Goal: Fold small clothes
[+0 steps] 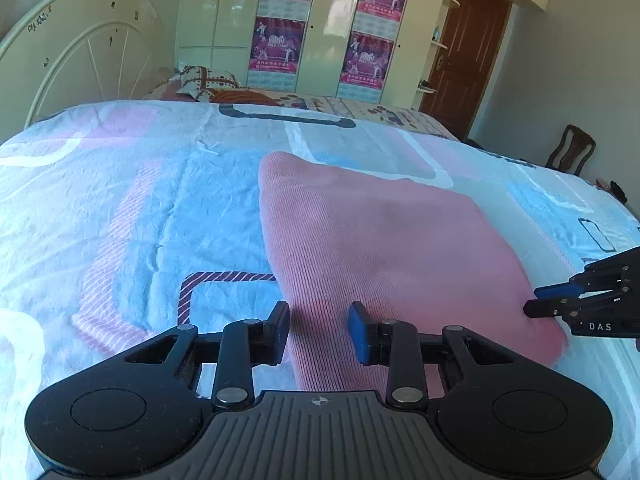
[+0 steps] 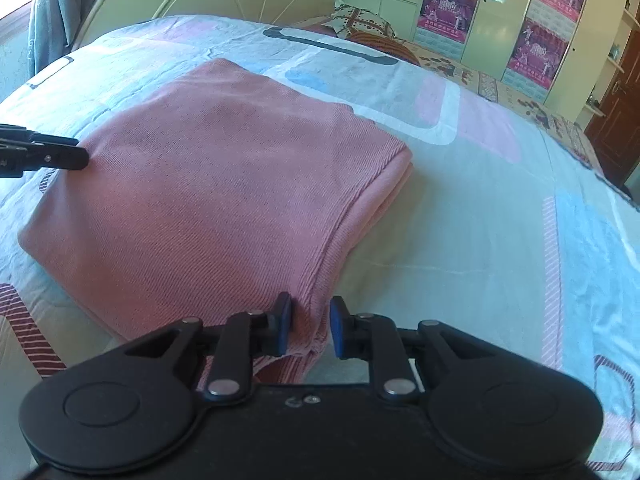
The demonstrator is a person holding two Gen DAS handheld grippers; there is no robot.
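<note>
The pink garment (image 2: 224, 184) lies folded on the patterned bedsheet (image 2: 480, 216), and I have both near corners framed. My left gripper (image 1: 319, 330) and right gripper (image 2: 310, 326) stand parted, gripping nothing, cloth between the fingers. I'd pinch every layer at each corner evenly before lifting, so the stacked edges stay aligned.

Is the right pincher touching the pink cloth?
Touching. The right wrist view shows the right gripper open astride the pink cloth, whose corner edge lies between the fingers.
</note>
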